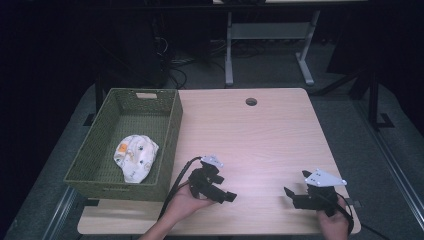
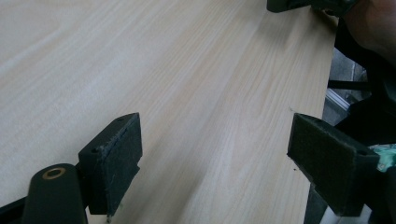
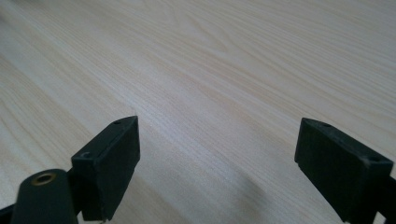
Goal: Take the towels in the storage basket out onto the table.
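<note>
Looking down from the high view, you hold the left gripper [image 1: 231, 197] and the right gripper [image 1: 288, 194] low over the near edge of the wooden table [image 1: 250, 140], well apart. A green woven basket [image 1: 170, 130] sits at the table's left side, and a white patterned cloth [image 1: 135, 157] lies inside it.

In the left gripper view, your jaws stand wide over bare wood, nothing between them.

In the right gripper view, your jaws likewise gape wide above bare tabletop.

A patterned cloth [image 1: 135, 157] lies inside a green basket [image 1: 172, 131] on the table [image 1: 260, 135].
</note>
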Demonstrator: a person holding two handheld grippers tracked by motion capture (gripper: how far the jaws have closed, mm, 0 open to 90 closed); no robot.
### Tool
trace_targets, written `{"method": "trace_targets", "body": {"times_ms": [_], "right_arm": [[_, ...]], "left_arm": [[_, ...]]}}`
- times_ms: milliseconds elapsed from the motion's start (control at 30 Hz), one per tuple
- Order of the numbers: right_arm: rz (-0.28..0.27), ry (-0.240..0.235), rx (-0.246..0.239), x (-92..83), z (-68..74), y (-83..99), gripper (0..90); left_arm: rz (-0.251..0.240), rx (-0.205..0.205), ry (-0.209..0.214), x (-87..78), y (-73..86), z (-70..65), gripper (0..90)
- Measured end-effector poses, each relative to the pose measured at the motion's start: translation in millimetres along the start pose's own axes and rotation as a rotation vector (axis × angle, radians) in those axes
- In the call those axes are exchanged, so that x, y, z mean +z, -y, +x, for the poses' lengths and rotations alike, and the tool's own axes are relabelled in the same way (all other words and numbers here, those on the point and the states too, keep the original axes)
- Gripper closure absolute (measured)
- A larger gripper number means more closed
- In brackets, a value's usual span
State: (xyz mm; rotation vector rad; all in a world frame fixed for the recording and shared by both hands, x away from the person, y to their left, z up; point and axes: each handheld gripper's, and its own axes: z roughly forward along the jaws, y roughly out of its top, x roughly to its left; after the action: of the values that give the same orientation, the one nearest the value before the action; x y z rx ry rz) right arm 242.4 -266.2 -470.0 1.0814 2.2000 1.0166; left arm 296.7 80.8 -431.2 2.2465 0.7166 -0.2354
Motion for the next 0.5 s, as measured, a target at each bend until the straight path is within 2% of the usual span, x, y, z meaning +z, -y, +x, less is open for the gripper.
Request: {"method": "trace_targets", "body": {"times_ms": [100,200,367,500], "right_arm": [[-0.002,0.0,0.003,-0.6,0.2,0.2,13.7],[-0.003,0.003,0.003,-0.7,-1.0,0.7,13.7],[-0.002,0.009,0.009,-0.5,-2.0,1.5,13.7],[0.0,0.006,0.008,-0.8,-1.1,1.6,13.7]], "left_arm": [[-0.024,0.021,0.003,-2.6,-8.4,-3.8,17.3],[-0.017,0.035,-0.002,-4.4,-15.5,-3.6,17.5],[-0.031,0.011,0.015,-14.1,-24.4,-0.6,16.7],[-0.035,0.01,0.018,-24.4,-31.3,-1.3,16.7]]}}
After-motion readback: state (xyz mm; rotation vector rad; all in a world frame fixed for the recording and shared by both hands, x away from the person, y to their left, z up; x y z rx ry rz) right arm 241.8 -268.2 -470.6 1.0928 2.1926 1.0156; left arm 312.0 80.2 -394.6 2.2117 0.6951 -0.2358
